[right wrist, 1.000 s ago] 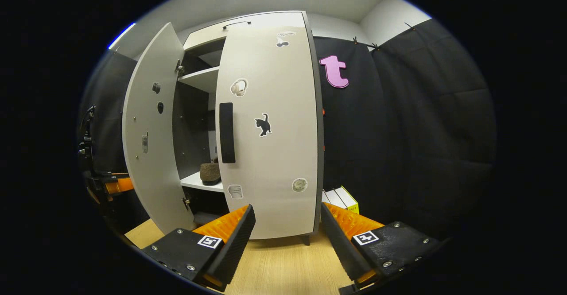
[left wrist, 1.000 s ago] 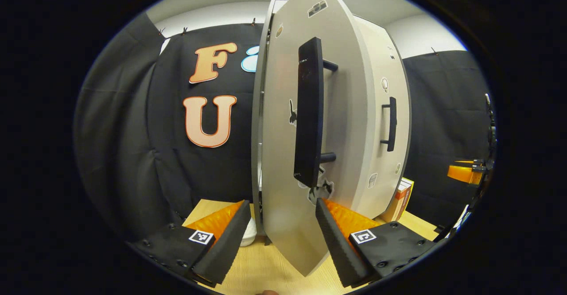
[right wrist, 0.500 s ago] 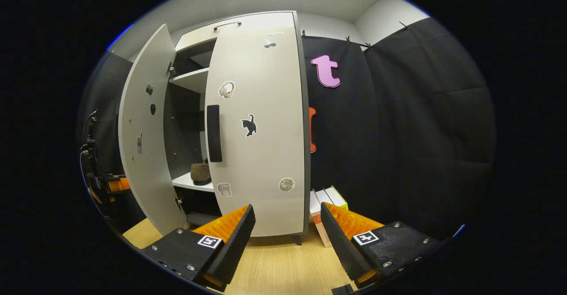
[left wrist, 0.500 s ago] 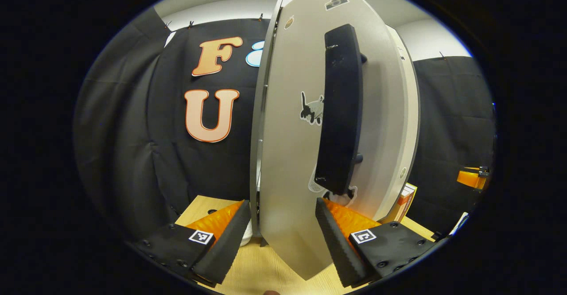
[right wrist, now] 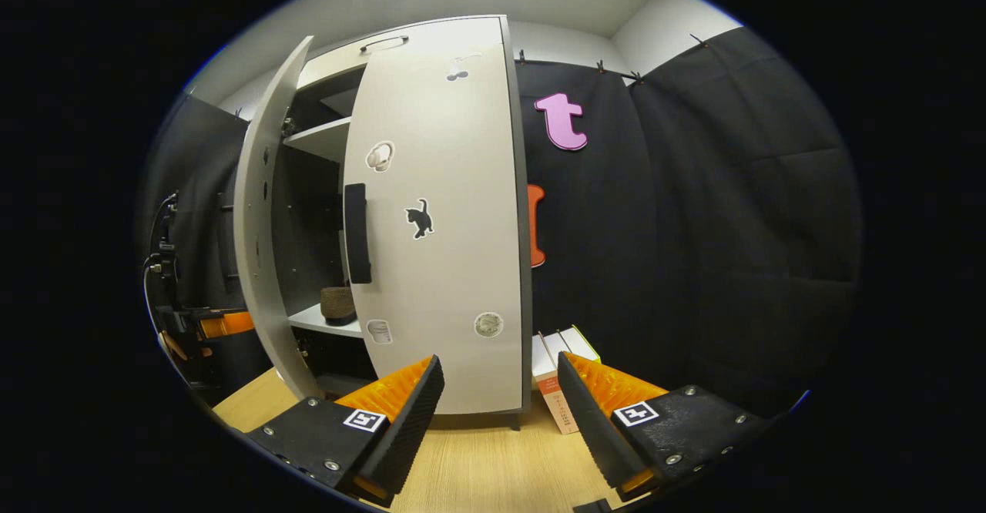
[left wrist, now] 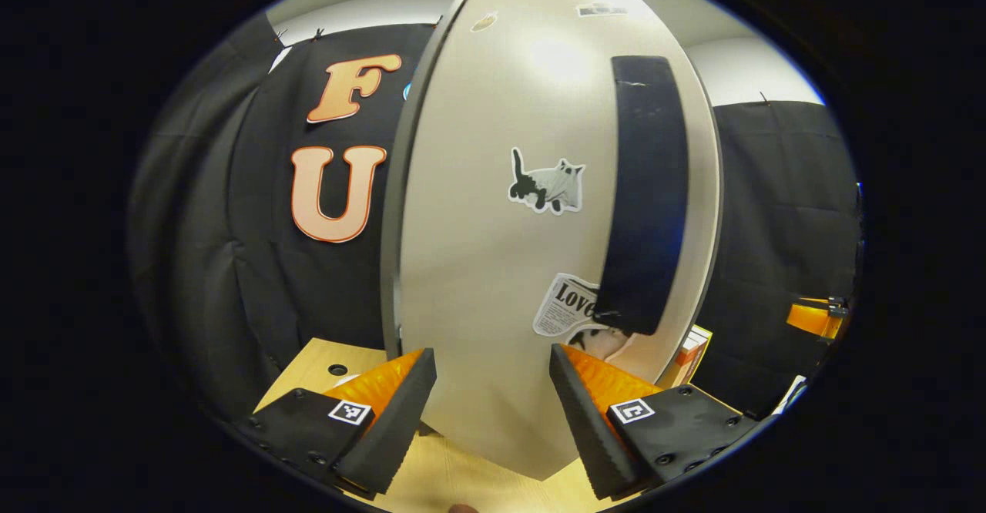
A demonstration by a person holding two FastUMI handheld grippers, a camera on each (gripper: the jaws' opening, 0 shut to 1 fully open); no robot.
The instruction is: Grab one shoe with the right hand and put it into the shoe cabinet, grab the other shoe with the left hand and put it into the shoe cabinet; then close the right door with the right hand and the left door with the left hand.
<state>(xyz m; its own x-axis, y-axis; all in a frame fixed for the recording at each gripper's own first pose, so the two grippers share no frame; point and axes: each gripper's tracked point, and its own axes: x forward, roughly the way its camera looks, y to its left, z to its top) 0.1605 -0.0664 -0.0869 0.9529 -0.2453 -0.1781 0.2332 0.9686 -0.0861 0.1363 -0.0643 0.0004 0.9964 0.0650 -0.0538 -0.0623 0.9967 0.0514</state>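
Black cloth backs the cabinet (right wrist: 431, 35): right door (right wrist: 447, 228) closed, left door (left wrist: 501, 228) ajar, a shoe (right wrist: 337, 303) on its shelf. Left gripper (left wrist: 491, 413) and right gripper (right wrist: 499, 420) fingers spread, empty.

The cabinet (right wrist: 439, 212) doors are pale grey with black handles (right wrist: 355, 233); beside one handle (left wrist: 645, 189), a black-and-white cat sticker (left wrist: 547, 182). Floor (right wrist: 485, 463) below is light wood-grain.

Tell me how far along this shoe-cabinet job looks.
Done: a brown shoe sits on the cabinet's white shelf, and the pale grey right door looks shut. In hand: the open left gripper faces the half-open pale grey left door. Left: closing that door.
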